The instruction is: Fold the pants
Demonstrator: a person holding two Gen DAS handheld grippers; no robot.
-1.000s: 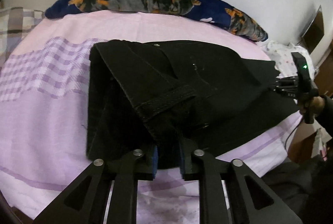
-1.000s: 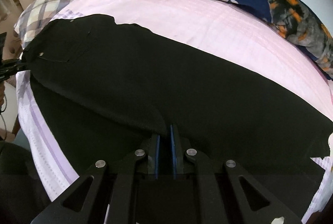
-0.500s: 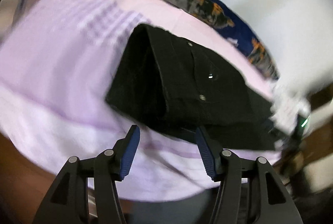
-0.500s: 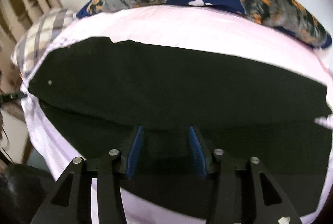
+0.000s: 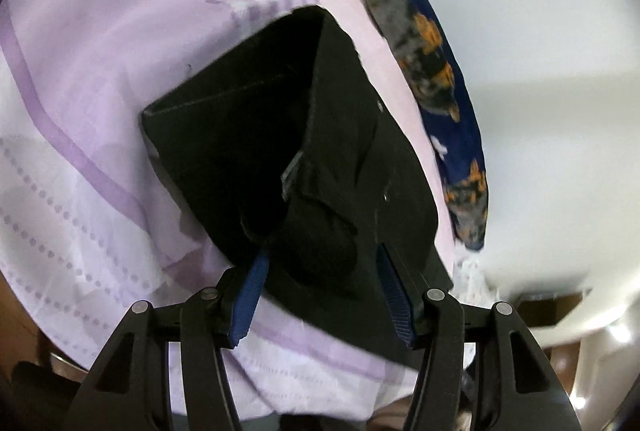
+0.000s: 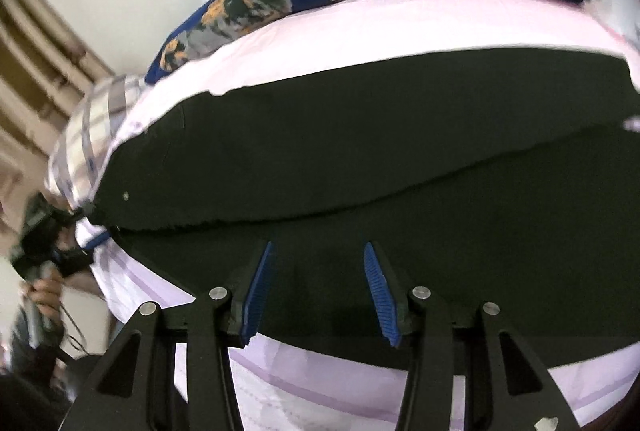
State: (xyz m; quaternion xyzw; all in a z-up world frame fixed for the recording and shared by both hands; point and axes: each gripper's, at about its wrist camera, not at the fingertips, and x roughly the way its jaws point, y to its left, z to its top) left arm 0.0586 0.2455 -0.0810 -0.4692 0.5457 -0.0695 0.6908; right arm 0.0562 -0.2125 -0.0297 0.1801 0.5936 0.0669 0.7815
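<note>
Black pants (image 5: pixel 320 151) lie on a bed, folded lengthwise with one leg on the other. In the left wrist view I see the waistband end, its opening facing me. My left gripper (image 5: pixel 320 271) is open, its blue pads on either side of the waist's near corner, holding nothing. In the right wrist view the pants (image 6: pixel 360 159) stretch across the bed. My right gripper (image 6: pixel 318 271) is open just above the lower leg's near edge, holding nothing. The left gripper also shows in the right wrist view (image 6: pixel 44 231), at the waist end.
The bed has a lilac and pink checked sheet (image 5: pixel 100 91). A dark blue pillow with orange and grey cats (image 5: pixel 432 43) lies along the far side by a white wall. A plaid cushion (image 6: pixel 92 127) sits at the head end. The bed's near edge drops off below both grippers.
Both grippers were shut on the pants a second ago and have opened and let go. The left gripper has swung and tilted round to the waist end; the right has pulled back slightly.
</note>
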